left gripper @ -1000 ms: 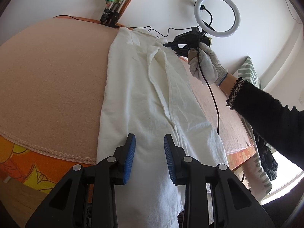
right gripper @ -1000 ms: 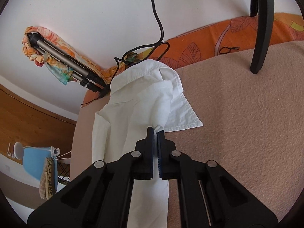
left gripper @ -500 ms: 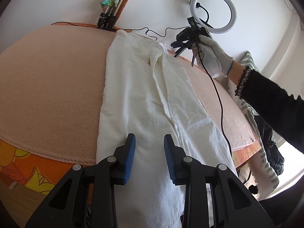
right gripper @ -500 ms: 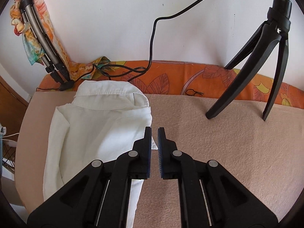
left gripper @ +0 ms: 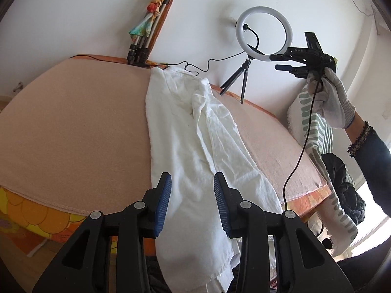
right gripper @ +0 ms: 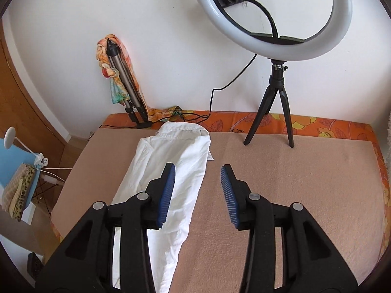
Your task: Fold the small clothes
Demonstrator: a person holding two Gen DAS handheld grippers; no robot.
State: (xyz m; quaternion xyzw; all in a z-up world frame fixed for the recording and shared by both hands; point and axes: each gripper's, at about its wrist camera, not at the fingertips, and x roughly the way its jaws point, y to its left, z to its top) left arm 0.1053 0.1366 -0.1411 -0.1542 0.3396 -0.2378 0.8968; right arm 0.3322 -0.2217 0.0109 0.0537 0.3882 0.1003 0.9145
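Lifted clear of the shirt, your right gripper has just spread its jaws, holding nothing; your left gripper hovers part-open above the shirt's near end on the bed below.

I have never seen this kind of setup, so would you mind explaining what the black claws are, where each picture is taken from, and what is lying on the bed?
No robot here: a person carries a hand-held two-finger gripper in each hand, each with a fisheye camera looking along its fingers. One picture is from the left gripper, the other from the right gripper. The left view also shows the person's gloved hand holding the right gripper up in the air. On the peach blanket lies a white shirt, folded lengthwise into a narrow strip, its collar toward the wall. A ring light on a small tripod stands behind it. Neither gripper holds anything: both are open, and the right one's jaws have just been opening, with nothing between them.
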